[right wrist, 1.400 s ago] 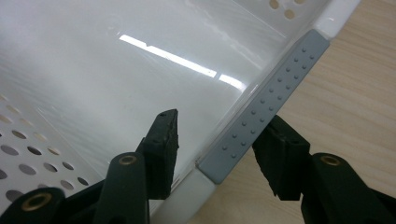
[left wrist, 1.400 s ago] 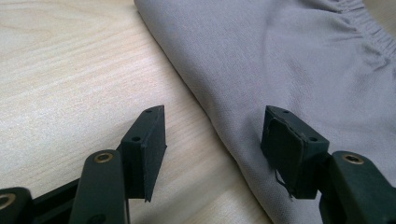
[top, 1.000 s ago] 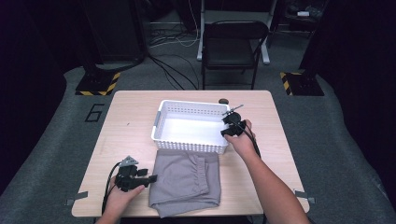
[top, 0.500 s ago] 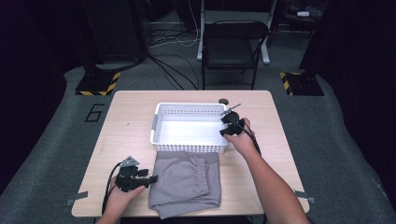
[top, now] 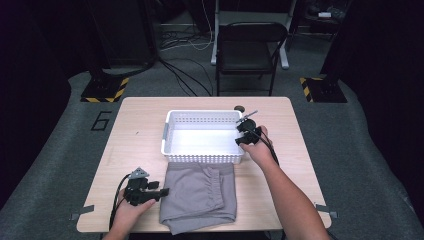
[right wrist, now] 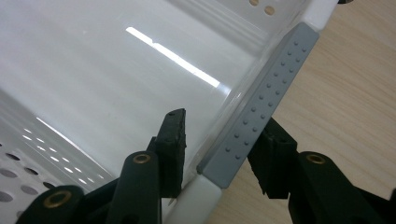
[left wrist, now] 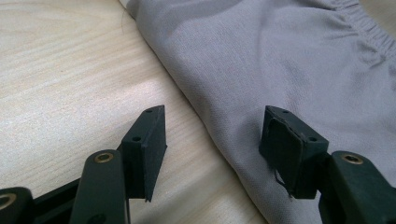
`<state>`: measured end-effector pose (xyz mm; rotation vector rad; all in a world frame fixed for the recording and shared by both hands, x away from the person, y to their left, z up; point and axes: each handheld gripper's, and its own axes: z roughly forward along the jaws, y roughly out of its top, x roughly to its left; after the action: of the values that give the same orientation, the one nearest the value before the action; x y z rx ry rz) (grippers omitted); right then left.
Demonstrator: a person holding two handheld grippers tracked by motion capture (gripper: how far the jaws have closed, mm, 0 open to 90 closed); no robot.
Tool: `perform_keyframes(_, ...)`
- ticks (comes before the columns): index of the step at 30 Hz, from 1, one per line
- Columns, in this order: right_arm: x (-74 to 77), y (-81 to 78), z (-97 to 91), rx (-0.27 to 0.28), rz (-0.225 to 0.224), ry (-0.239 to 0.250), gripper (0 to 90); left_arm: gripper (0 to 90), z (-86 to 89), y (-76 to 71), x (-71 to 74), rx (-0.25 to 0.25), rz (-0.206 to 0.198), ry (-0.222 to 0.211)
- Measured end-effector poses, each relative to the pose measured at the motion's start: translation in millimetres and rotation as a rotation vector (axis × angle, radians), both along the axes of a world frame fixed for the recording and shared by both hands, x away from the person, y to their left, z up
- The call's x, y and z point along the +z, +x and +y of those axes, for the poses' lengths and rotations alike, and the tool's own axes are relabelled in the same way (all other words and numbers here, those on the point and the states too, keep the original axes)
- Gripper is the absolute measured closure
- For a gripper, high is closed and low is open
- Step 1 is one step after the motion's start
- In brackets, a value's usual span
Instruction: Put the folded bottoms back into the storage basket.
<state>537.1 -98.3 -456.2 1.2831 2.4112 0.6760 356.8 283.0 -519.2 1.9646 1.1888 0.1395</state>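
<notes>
A white perforated basket (top: pixel 200 113) stands mid-table. Folded grey shorts (top: pixel 200 195) lie in front of it, near the table's front edge. My left gripper (top: pixel 165 191) rests low on the table at the shorts' left edge, open; in the left gripper view (left wrist: pixel 212 135) one jaw is over bare wood and the other over the grey cloth (left wrist: pixel 280 60). My right gripper (top: pixel 243 134) is at the basket's right end. It is open, and its jaws (right wrist: pixel 219 135) straddle the grey handle strip (right wrist: pixel 266 93), one inside the basket and one outside.
The wooden table (top: pixel 140 140) has bare room left of the basket and at the right side. A small black round object (top: pixel 239 108) sits behind the basket's far right corner. A dark chair (top: pixel 250 50) stands beyond the table, with cables on the floor.
The right gripper has shifted slightly along the basket's right end. Basket, shorts and left gripper stay about where they were.
</notes>
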Motion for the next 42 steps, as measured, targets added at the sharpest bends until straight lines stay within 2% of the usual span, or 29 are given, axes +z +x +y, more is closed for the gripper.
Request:
perform_keyframes(5,1.3,0.8,1.1,-0.007,0.002,-0.012,58.8,40.2,-0.2,-0.3,-0.1,0.006,0.005,-0.009)
perform_keyframes(9,6.0,-2.7,-0.2,-0.025,-0.006,0.014,51.1,39.9,0.2,-0.1,-0.2,0.007,0.003,-0.008)
perform_keyframes(17,25.2,-20.8,-5.8,-0.033,-0.070,0.038,44.3,38.3,-0.8,-0.3,0.3,0.018,-0.007,0.003)
perform_keyframes(18,30.2,-29.8,-7.1,-0.048,-0.058,0.055,43.3,38.0,-0.8,-0.3,0.4,0.019,-0.008,0.005)
perform_keyframes(20,31.8,-33.5,-8.3,-0.048,-0.064,0.058,43.3,37.8,-1.1,-0.5,0.5,0.022,-0.011,0.013)
perform_keyframes(21,33.7,-41.0,-9.6,-0.037,-0.062,0.071,42.3,37.5,-1.1,-0.3,0.8,0.022,-0.013,0.017)
perform_keyframes(25,36.1,-52.8,-11.2,-0.018,-0.067,0.073,42.0,36.9,-2.3,-0.5,1.3,0.029,-0.014,0.021)
perform_keyframes(29,39.7,-69.6,-13.7,-0.018,-0.065,0.098,41.9,36.4,-2.6,-0.7,1.4,0.032,-0.021,0.028)
perform_keyframes(30,40.7,-73.1,-15.5,0.000,-0.081,0.096,41.9,36.4,-3.2,-1.2,1.3,0.036,-0.015,0.022)
perform_keyframes(33,44.1,-87.5,-18.8,0.008,-0.112,0.116,41.4,36.5,-3.4,-1.5,1.7,0.035,-0.019,0.026)
perform_keyframes(34,45.0,-97.6,-22.2,0.010,-0.123,0.138,41.3,36.5,-3.4,-1.6,1.8,0.033,-0.019,0.028)
perform_keyframes(35,45.0,-97.6,-22.2,0.010,-0.123,0.138,41.3,36.5,-3.4,-1.8,1.9,0.034,-0.020,0.031)
perform_keyframes(37,43.6,-107.1,-25.4,0.017,-0.127,0.160,41.4,36.5,-3.4,-2.1,2.0,0.032,-0.022,0.034)
perform_keyframes(38,43.1,-112.7,-26.5,0.011,-0.115,0.167,42.3,36.5,-3.5,-2.2,2.0,0.032,-0.023,0.038)
perform_keyframes(40,39.3,-121.5,-28.6,0.042,-0.133,0.171,43.8,36.5,-4.0,-2.2,2.0,0.035,-0.026,0.040)
perform_keyframes(42,34.9,-131.5,-27.8,0.050,-0.141,0.166,43.9,36.6,-4.5,-2.4,2.6,0.037,-0.027,0.045)
